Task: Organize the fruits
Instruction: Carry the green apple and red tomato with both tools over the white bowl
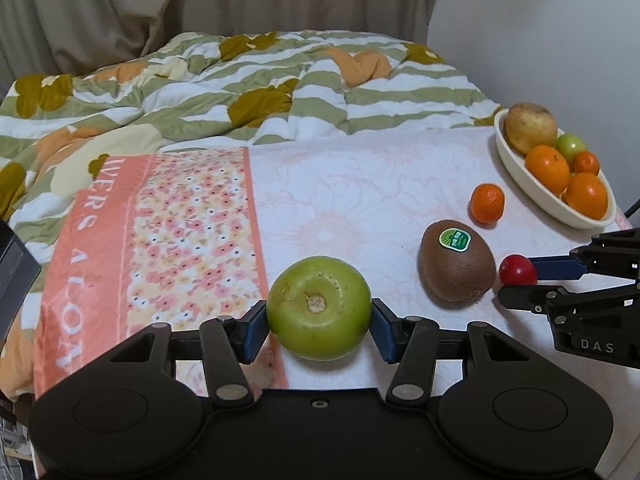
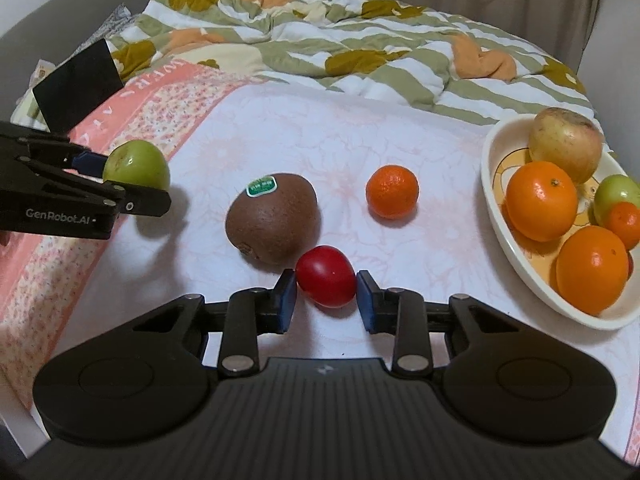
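My left gripper point(image 1: 320, 320) is shut on a green fruit point(image 1: 319, 307), held just above the white cloth; it also shows in the right wrist view point(image 2: 136, 166). My right gripper point(image 2: 326, 292) is shut on a small red fruit point(image 2: 326, 282), which also shows in the left wrist view point(image 1: 517, 270). A brown kiwi with a green sticker point(image 2: 274, 216) lies just left of it. A small mandarin point(image 2: 392, 191) lies loose on the cloth. A cream oval bowl point(image 2: 496, 208) at the right holds oranges, a green fruit and a yellowish apple.
The fruits lie on a white floral cloth point(image 2: 320, 132) over a bed. A pink flowered towel point(image 1: 160, 240) lies to the left. A rumpled green-striped quilt point(image 1: 260, 80) is behind. A black box point(image 2: 78, 80) stands at the far left.
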{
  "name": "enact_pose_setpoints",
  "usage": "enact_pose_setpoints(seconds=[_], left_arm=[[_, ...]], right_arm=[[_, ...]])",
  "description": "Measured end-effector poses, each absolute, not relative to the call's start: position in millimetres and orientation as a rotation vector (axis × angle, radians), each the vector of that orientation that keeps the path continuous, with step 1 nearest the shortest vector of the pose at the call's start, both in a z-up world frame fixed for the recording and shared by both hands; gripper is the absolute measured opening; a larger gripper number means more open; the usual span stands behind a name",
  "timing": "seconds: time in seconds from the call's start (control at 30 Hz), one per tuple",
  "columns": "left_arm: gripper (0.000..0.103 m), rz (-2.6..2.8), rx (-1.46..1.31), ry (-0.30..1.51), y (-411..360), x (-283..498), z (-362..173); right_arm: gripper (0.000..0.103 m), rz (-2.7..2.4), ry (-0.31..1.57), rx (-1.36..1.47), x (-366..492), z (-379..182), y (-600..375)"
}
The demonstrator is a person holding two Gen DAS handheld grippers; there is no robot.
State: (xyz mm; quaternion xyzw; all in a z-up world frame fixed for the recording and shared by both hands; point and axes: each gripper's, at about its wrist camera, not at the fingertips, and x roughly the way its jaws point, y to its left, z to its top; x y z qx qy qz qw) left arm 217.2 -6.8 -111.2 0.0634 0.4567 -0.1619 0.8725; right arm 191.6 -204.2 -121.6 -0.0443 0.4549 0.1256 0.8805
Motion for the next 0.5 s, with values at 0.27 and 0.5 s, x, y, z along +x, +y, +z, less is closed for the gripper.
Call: enact_pose_setpoints(seconds=[0.27, 0.5], left_arm=[[0.057, -0.326, 0.085, 0.908, 4, 191, -84], [0.057, -0.354, 0.092, 0.839, 4, 166, -59]], right_arm=[[0.048, 0.233, 0.895, -0.062, 169, -92, -205], [0.048, 0.184, 0.852, -0.02, 135, -65, -210]])
